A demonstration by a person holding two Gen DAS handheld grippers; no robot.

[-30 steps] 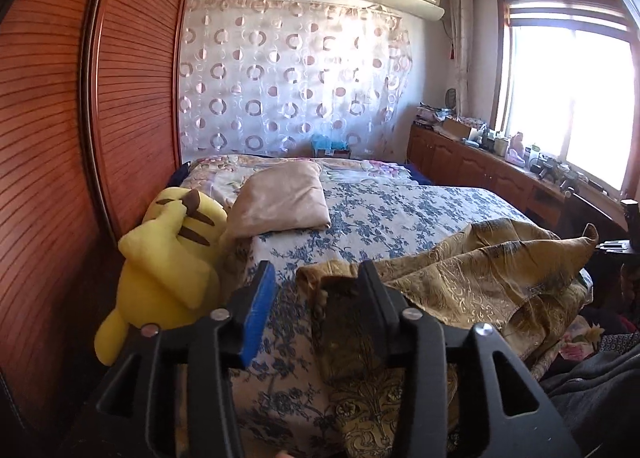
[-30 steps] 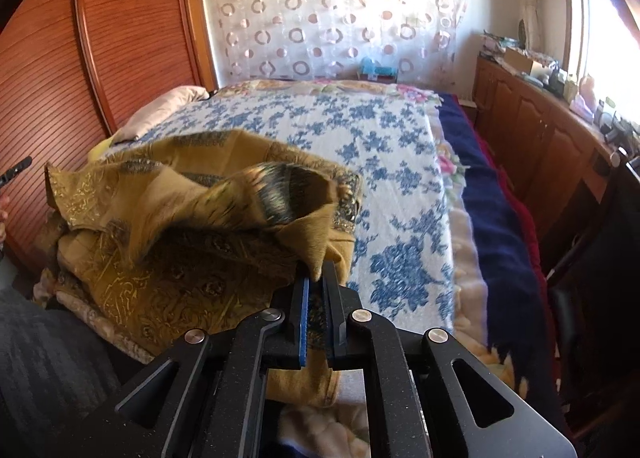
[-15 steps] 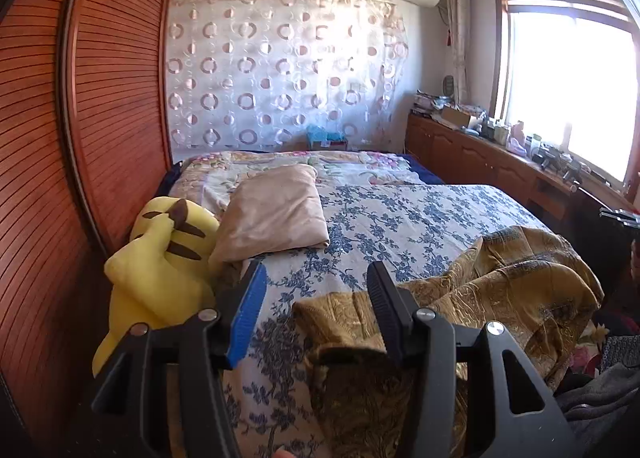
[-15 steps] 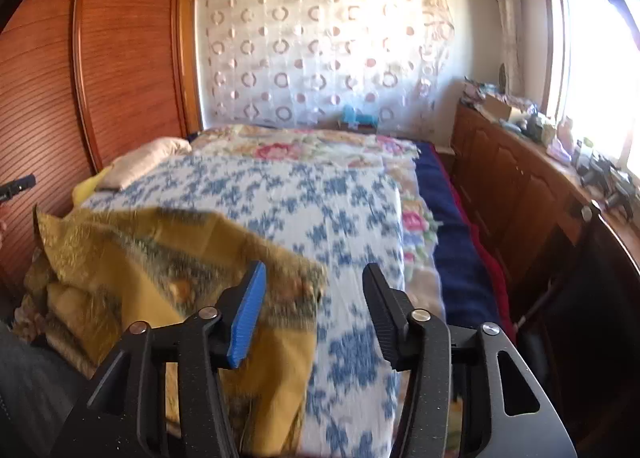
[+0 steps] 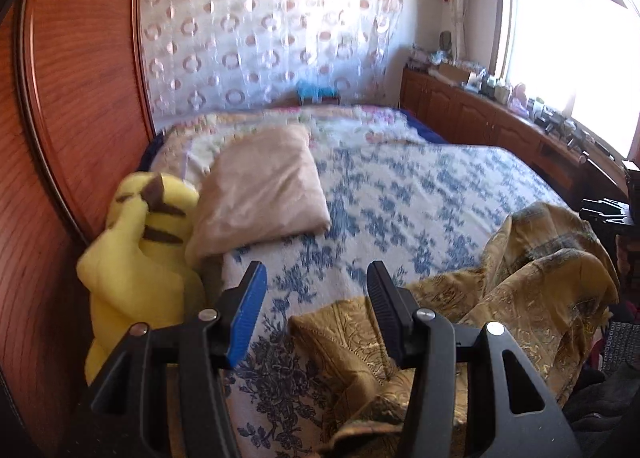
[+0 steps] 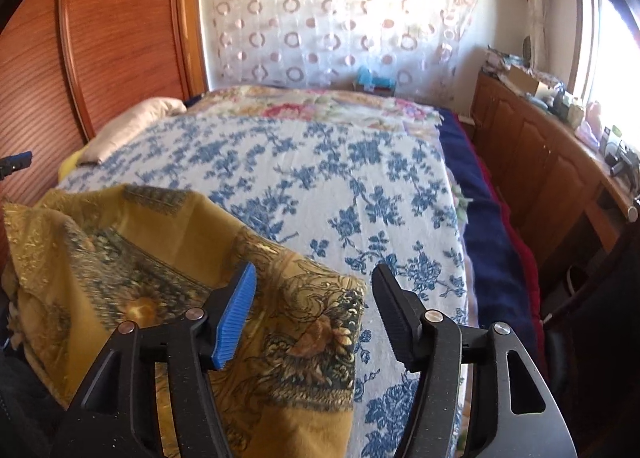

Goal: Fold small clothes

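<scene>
Your left claw (image 5: 316, 298) sits at the lower centre of its view with its jaws standing apart and nothing gripped between them; only the blue-flowered bedspread (image 5: 400, 194) shows in the gap. The golden patterned cloth (image 5: 520, 290) lies rumpled on the bed in the lower right of that view, its near edge passing under and behind your right-hand finger. A yellow plush toy (image 5: 136, 258) leans against the wooden headboard (image 5: 80, 98) at the left, touching a beige pillow (image 5: 260, 190) just beside it.

Your right claw (image 6: 314, 298) is at the lower centre of its own view, jaws opening, its pads clear of the fabric. The same golden cloth (image 6: 140, 258) spreads over the lower left of that view, one corner lying below the gap between the fingers and reaching down to the bottom edge. To the right of the bedspread a dark blue blanket (image 6: 488, 258) runs along the bed's side, with a wooden cabinet (image 6: 540, 162) beyond it under the bright window
</scene>
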